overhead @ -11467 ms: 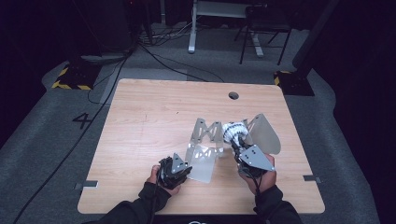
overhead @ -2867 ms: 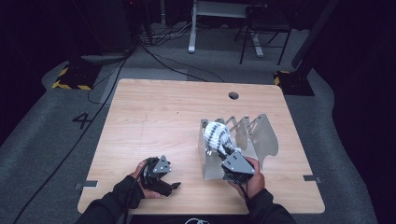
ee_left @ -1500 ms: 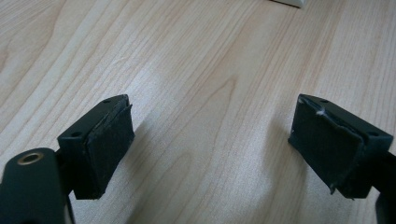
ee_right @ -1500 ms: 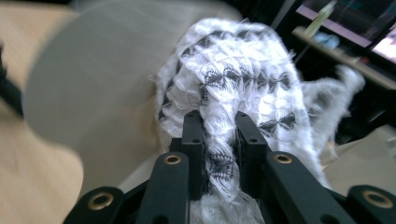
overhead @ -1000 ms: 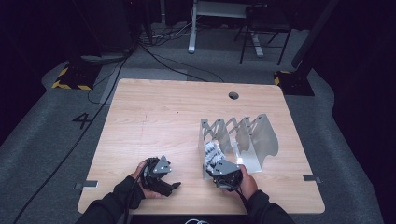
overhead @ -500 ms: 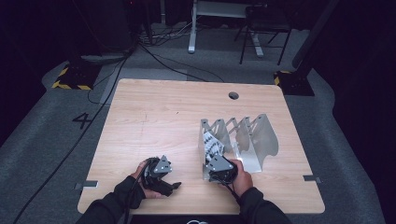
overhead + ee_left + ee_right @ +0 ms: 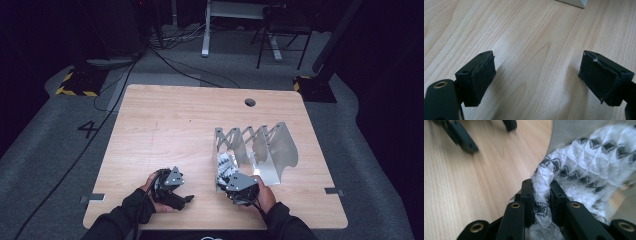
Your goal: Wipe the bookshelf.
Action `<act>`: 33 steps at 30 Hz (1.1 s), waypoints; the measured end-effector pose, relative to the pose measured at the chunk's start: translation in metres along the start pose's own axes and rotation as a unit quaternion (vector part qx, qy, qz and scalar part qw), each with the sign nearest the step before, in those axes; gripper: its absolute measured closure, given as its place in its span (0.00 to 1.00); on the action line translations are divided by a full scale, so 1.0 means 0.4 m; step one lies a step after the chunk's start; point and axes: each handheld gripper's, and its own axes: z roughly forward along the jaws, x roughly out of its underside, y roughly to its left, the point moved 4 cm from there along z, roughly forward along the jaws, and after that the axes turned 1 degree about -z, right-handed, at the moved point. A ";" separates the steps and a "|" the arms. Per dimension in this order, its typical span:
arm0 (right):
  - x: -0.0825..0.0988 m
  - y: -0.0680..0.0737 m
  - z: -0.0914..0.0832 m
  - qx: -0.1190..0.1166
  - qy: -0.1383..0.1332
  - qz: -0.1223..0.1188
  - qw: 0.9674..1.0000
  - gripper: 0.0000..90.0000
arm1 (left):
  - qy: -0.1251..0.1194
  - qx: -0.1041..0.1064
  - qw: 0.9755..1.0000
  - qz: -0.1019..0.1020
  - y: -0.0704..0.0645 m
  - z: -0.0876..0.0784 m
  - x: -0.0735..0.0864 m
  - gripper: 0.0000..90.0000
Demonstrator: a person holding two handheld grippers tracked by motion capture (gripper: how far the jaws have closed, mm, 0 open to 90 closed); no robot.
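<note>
Gripping a white knitted cloth with black zigzag pattern (image 7: 584,167), the right gripper (image 7: 541,202) is pressing its 2 black jaws together on a bunched fold of the fabric, with the pads nearly meeting around it. In the high view this right gripper (image 7: 239,186) is sitting at the near edge of the light wooden table (image 7: 175,125), with the person's right hand (image 7: 262,197) wrapping around it from below. The cloth (image 7: 226,167) is trailing away from the jaws and lying against the near left end of the grey metal file rack with 4 upright dividers (image 7: 270,150), whose curved grey wall (image 7: 574,132) is rising just behind the fabric in the right gripper view; whether the cloth is inside the first slot or only beside it I cannot tell.

To the left, well apart from the rack, the left gripper (image 7: 172,187) is resting low over the table in the person's left hand (image 7: 150,192). In the left gripper view its jaws are standing wide with bare wood grain (image 7: 531,50) between the 2 black pads (image 7: 482,75), holding nothing.

Farther off, a small round cable hole (image 7: 250,102) is showing near the table's far edge, and beyond it grey floor with black cables (image 7: 165,60) and yellow-black hazard tape (image 7: 75,90) is lying in the dark room
</note>
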 end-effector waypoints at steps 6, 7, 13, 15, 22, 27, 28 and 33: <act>-0.076 -0.021 -0.063 0.069 -0.080 -0.008 0.994 0.86 | 0.000 -0.001 1.000 0.002 0.001 0.000 0.000 0.15; -0.087 -0.025 -0.072 0.079 -0.091 -0.008 0.993 0.86 | 0.000 -0.001 1.000 0.002 0.001 0.000 0.000 0.15; -0.129 -0.053 -0.105 0.114 -0.135 0.003 0.984 0.86 | 0.000 0.000 1.000 0.002 0.001 0.000 0.000 0.15; -0.127 -0.055 -0.100 0.115 -0.131 0.005 0.985 0.86 | 0.000 0.000 1.000 0.002 0.001 0.000 0.000 0.15; -0.074 -0.052 -0.022 0.096 -0.056 0.005 0.994 0.86 | 0.000 0.000 1.000 0.000 0.000 0.000 0.000 0.15; -0.037 -0.055 0.037 0.120 0.000 -0.008 0.993 0.86 | 0.000 0.001 1.000 0.000 0.000 0.000 0.000 0.15; -0.029 -0.055 0.047 0.123 0.010 -0.007 0.992 0.86 | 0.000 0.001 1.000 0.001 0.000 0.000 0.000 0.15; -0.003 -0.056 0.088 0.115 0.049 0.007 0.992 0.86 | 0.000 0.000 1.000 0.001 0.000 0.000 0.000 0.15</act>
